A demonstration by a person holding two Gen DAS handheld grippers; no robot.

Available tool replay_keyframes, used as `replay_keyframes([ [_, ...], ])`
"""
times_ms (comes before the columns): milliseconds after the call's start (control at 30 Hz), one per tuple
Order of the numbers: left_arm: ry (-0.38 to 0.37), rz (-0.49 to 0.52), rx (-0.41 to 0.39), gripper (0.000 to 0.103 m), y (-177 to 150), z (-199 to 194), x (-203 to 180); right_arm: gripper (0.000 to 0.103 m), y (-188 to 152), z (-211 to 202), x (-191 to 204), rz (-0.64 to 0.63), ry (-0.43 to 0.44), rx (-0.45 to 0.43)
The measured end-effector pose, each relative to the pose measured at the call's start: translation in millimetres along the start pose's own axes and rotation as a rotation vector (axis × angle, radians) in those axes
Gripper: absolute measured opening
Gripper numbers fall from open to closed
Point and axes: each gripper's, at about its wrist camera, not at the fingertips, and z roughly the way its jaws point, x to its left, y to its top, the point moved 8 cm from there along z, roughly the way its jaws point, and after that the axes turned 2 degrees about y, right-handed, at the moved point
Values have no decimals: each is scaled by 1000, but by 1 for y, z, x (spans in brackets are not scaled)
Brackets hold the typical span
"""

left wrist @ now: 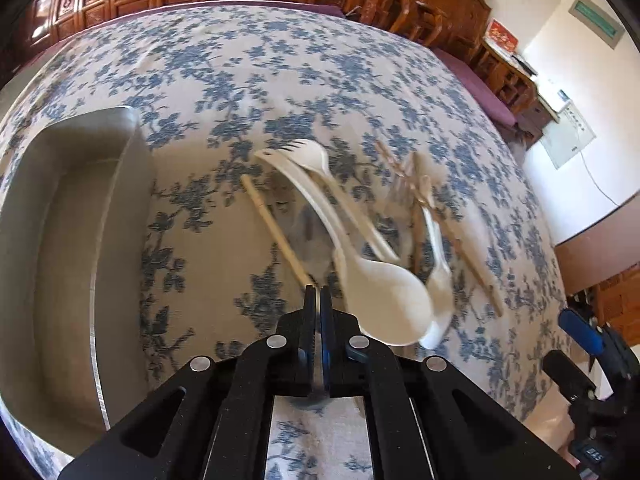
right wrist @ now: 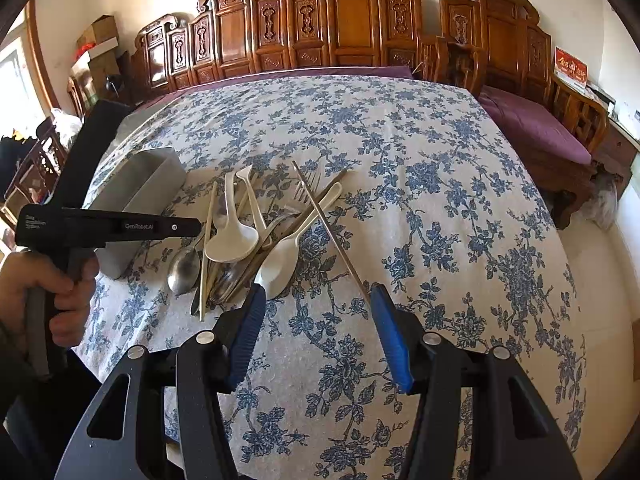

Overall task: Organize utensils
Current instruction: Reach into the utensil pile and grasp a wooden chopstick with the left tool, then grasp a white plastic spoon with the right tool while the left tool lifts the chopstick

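Observation:
A heap of utensils lies on the flowered tablecloth: a white rice spoon point(left wrist: 384, 304) point(right wrist: 232, 244), a white soup spoon point(right wrist: 280, 264), a white fork point(left wrist: 316, 152), wooden chopsticks point(left wrist: 276, 228) point(right wrist: 328, 224) and a metal fork point(right wrist: 308, 188). My left gripper point(left wrist: 319, 300) point(right wrist: 196, 226) is shut at the heap's left edge. A thin silver handle shows between its pads, and the metal spoon's point(right wrist: 184, 268) bowl shows grey beneath it point(left wrist: 312, 400). My right gripper point(right wrist: 318, 292) hangs open just in front of the heap with nothing between its blue pads point(right wrist: 390, 332).
A grey oblong tray point(left wrist: 96, 280) point(right wrist: 148, 184) stands left of the heap, nothing visible inside it. A person's hand point(right wrist: 60, 280) grips the left tool's handle. Carved wooden furniture and a purple-cushioned bench point(right wrist: 532, 128) border the table's far and right sides.

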Motion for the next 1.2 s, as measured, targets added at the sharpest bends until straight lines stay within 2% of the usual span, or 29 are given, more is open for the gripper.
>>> replay_keyframes([
  [67,16,23,37,2,-6,8,-6,57,0,1,-2,5,0,4],
  [133,46,46,39,9,-6,13,-7,57,0,2,-3,9,0,7],
  [167,68,48,50,10,-6,15,-6,57,0,2,-3,12,2,8],
  [233,63,30,78,11,-5,20,-5,57,1,3,-2,16,11,7],
  [300,62,21,83,11,-1,22,-3,57,5,6,2,0,15,6],
  [367,42,-10,91,6,0,21,1,57,9,10,2,-8,10,1],
  [533,20,-26,94,4,-6,18,4,57,9,13,-8,30,10,11],
  [900,-46,-43,7,4,-13,-30,5,57,6,16,0,4,7,18],
  [1100,-49,-26,-62,4,-9,-56,7,57,15,27,16,-4,49,22],
  [1200,-39,-7,-94,4,-5,-70,10,48,27,37,29,-9,83,21],
])
